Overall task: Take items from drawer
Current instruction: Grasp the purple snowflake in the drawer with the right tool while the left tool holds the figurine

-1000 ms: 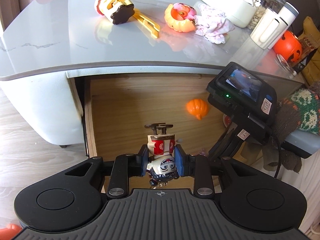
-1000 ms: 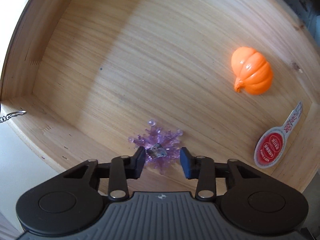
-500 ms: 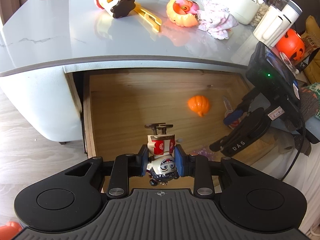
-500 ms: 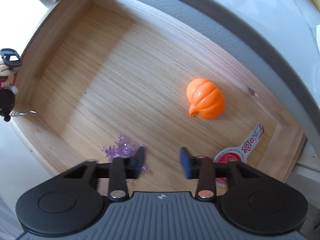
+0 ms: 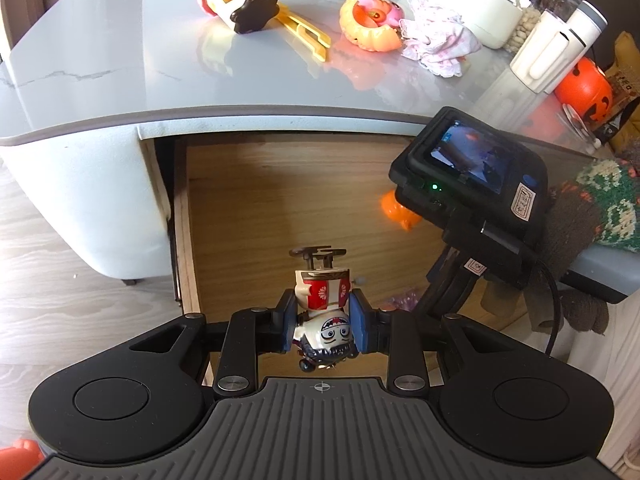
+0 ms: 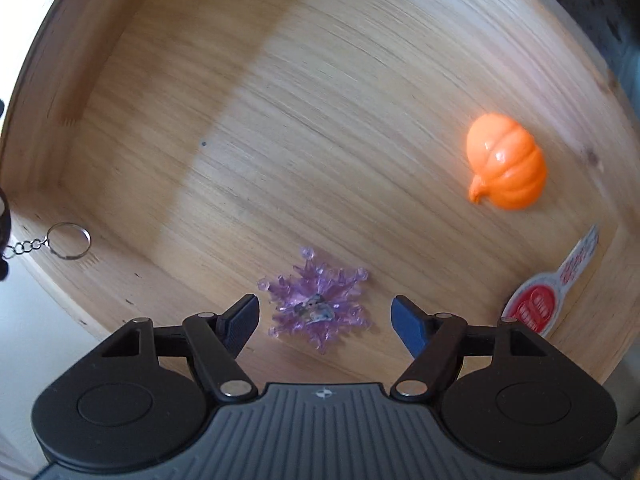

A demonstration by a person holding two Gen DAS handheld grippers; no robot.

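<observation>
Left tongs (image 5: 320, 322) clamp a toy figure; right tongs (image 6: 324, 314) gape over a snowflake.

The glossy plastic figure (image 5: 322, 304) hangs upside down above the wooden drawer (image 5: 256, 200). On the drawer's grained floor lie a spiky, translucent purple snowflake (image 6: 316, 306) between the spread fingers, a ribbed orange pumpkin (image 6: 506, 168) well apart, and a red round tag (image 6: 536, 308). A metal ring (image 6: 68, 240) dangles at left.

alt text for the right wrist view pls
The open right tongs hover over a purple spiky crystal ornament lying on the floor of a wooden drawer. An orange toy pumpkin and a red-and-white round tag lie to the right; a keyring hangs in at the left edge.
</observation>
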